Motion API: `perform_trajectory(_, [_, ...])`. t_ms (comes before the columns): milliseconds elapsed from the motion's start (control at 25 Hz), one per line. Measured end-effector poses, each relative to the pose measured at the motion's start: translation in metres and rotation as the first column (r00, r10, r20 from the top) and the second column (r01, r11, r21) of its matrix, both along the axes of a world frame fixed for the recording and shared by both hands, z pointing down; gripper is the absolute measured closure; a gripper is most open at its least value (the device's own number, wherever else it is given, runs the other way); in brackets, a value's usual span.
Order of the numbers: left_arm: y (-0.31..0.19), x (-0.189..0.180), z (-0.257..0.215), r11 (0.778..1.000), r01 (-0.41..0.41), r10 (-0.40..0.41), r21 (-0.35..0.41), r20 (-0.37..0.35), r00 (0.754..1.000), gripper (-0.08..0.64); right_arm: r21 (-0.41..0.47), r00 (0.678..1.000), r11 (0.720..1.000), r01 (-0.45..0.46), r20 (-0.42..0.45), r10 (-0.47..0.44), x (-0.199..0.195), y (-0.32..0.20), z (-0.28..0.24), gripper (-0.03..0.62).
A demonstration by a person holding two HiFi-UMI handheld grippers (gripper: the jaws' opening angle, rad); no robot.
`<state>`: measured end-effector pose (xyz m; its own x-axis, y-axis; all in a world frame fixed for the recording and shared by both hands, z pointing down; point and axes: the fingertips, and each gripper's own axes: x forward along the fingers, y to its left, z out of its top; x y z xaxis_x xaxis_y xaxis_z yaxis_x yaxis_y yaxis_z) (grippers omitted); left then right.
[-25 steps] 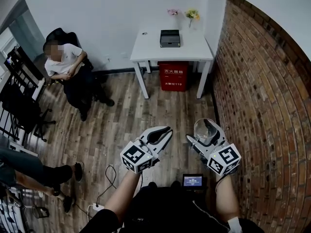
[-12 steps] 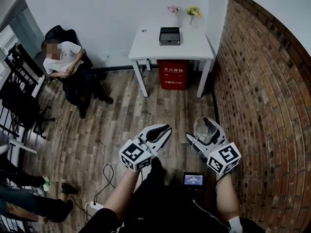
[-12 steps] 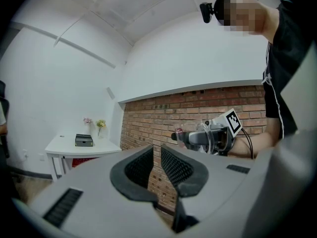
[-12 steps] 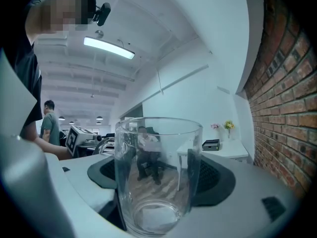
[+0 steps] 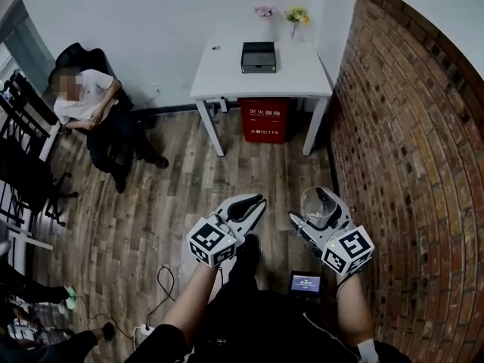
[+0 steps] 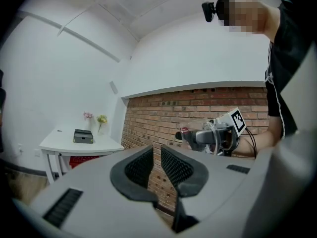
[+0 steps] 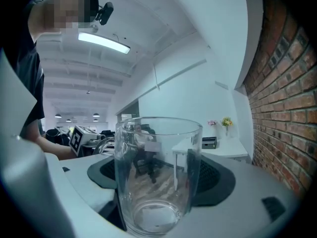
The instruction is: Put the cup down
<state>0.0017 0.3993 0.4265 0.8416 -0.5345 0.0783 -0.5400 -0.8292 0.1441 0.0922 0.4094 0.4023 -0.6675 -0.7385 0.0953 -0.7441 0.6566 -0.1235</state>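
Head view, with both gripper views. The right tool [image 5: 321, 210] has its jaws spread wide and pressed against the sides of a clear, empty, straight-walled glass cup [image 7: 157, 180], which stands upright between the pads, carried in the air over the wood-plank floor [image 5: 174, 195] beside the red brick wall [image 5: 408, 165]. The left tool [image 5: 252, 203] has its jaws drawn almost together, with only a slit between the pads and nothing held; it hangs just beside the right tool.

Over the last second both tools have kept their places before the person. The white four-legged table [image 5: 227, 78], which bears a small black box [image 5: 258, 57], has come nearer in the head view. The carrier is thus judged to be walking toward it. The cup is well apart from any surface, so the set-down has not begun. The bare tabletop in front of the box looks the likeliest landing place.
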Motion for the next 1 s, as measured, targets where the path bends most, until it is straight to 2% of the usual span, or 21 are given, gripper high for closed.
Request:
perform_trajectory(280, [-0.085, -0.016, 0.002, 1.000, -0.021, 0.021, -0.007, 0.016, 1.000, 0.522, -0.011, 0.999, 0.999, -0.034, 0.010, 0.034, -0.011, -0.080, -0.002, 0.189])
perform_trajectory(680, [-0.217, -0.063, -0.008, 0.999, -0.033, 0.033, 0.011, 0.014, 0.999, 0.522, -0.006, 0.994, 0.995, -0.103, 0.023, 0.103, -0.045, -0.211, -0.016, 0.189])
perform_trajectory(1000, [-0.272, -0.077, -0.004, 0.998, -0.063, 0.063, -0.009, -0.017, 0.998, 0.522, -0.019, 0.992, 0.992, -0.122, 0.011, 0.123, -0.066, -0.269, -0.015, 0.189])
